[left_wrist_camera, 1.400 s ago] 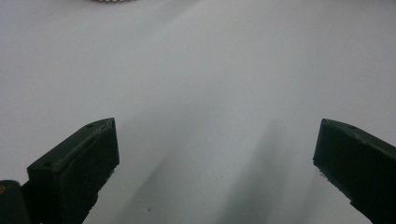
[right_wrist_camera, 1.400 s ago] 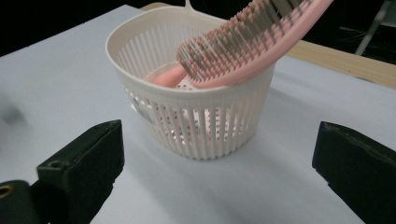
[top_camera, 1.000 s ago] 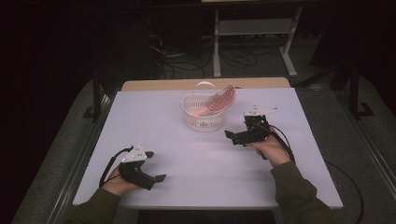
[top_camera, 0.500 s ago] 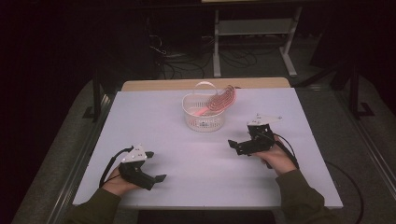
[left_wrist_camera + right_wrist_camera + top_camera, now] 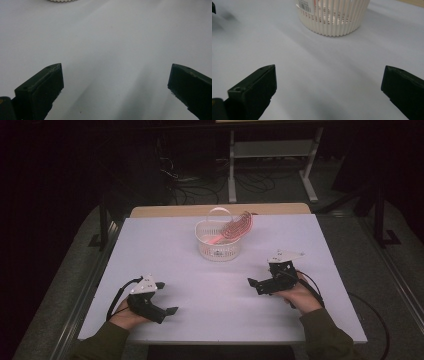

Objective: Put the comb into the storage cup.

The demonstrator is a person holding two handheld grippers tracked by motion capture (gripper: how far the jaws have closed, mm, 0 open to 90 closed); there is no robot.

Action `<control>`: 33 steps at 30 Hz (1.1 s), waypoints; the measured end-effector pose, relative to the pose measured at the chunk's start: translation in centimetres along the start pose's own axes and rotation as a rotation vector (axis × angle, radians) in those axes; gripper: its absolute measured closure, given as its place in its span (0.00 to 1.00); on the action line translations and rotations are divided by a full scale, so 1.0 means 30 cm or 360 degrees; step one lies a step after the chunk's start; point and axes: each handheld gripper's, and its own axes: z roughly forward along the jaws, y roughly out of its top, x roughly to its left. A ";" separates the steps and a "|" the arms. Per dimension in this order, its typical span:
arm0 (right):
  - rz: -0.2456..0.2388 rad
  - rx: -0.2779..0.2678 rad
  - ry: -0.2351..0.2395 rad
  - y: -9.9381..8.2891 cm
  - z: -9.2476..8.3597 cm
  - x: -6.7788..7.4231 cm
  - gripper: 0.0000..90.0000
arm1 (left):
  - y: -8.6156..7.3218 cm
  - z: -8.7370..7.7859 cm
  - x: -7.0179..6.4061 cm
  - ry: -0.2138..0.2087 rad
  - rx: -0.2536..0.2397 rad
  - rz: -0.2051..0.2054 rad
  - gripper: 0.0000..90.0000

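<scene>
With both jaws spread wide and empty, the right gripper [image 5: 256, 284] sat nearer the white slatted basket [image 5: 218, 246] than the left gripper [image 5: 167, 311], and the pink ribbed piece [image 5: 235, 228] leaning over the basket's rim looked liable to tip out if bumped.

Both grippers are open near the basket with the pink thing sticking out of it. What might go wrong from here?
The pink ribbed piece leans over the white basket rim, so a bump may tip it out. The basket looks light; a push from the right gripper might slide it toward the table's far edge.
</scene>
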 end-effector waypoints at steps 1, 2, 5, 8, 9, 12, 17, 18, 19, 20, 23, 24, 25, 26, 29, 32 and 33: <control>0.0000 0.0003 0.0009 -0.010 -0.005 0.003 0.00 | 0.000 0.000 0.000 -0.0001 0.0002 0.0002 0.00; -0.0002 0.0013 0.0008 -0.015 -0.008 0.005 0.00 | 0.000 0.000 0.000 -0.0001 0.0002 0.0002 0.00; -0.0021 0.0038 0.0005 -0.028 -0.015 0.010 0.00 | 0.000 0.002 0.000 -0.0002 0.0002 -0.0001 0.00; -0.0016 0.0032 0.0010 -0.037 -0.021 0.012 0.00 | 0.000 0.001 0.001 0.0000 0.0000 0.0001 0.00; -0.0019 0.0042 0.0008 -0.047 -0.028 0.014 0.00 | 0.000 0.001 0.001 0.0000 -0.0001 -0.0001 0.00; -0.0009 0.0033 0.0003 -0.067 -0.037 0.017 0.00 | 0.000 0.001 0.000 -0.0001 0.0000 0.0000 0.00; -0.0003 0.0013 -0.0005 -0.102 -0.054 0.024 0.00 | 0.001 0.001 0.000 -0.0005 -0.0006 0.0002 0.00; 0.0004 0.0014 -0.0003 -0.109 -0.058 0.025 0.00 | 0.001 0.000 0.000 -0.0006 -0.0007 0.0004 0.00; 0.0006 0.0014 -0.0004 -0.115 -0.062 0.024 0.00 | 0.001 0.000 0.000 -0.0007 -0.0008 0.0003 0.00; 0.0013 0.0016 -0.0005 -0.121 -0.065 0.023 0.00 | 0.001 0.000 0.000 -0.0007 -0.0008 0.0003 0.00; 0.0026 0.0008 -0.0014 -0.136 -0.077 0.023 0.00 | 0.002 0.000 -0.001 -0.0008 -0.0004 0.0008 0.00; 0.0026 0.0003 -0.0015 -0.141 -0.082 0.022 0.00 | 0.002 0.000 -0.001 -0.0008 -0.0004 0.0008 0.00; 0.0029 0.0000 -0.0013 -0.145 -0.086 0.022 0.00 | 0.003 0.001 -0.002 -0.0009 -0.0002 0.0009 0.00; 0.0036 -0.0001 -0.0015 -0.150 -0.090 0.021 0.00 | 0.003 0.001 -0.002 -0.0009 -0.0002 0.0009 0.00; 0.0052 -0.0010 -0.0020 -0.164 -0.100 0.018 0.00 | 0.003 0.001 0.000 -0.0007 -0.0003 0.0010 0.00; 0.0053 -0.0008 -0.0022 -0.170 -0.103 0.018 0.00 | 0.003 0.002 0.000 -0.0008 -0.0002 0.0009 0.00; 0.0053 -0.0008 -0.0017 -0.172 -0.103 0.019 0.00 | 0.003 0.002 0.000 -0.0009 0.0001 0.0011 0.00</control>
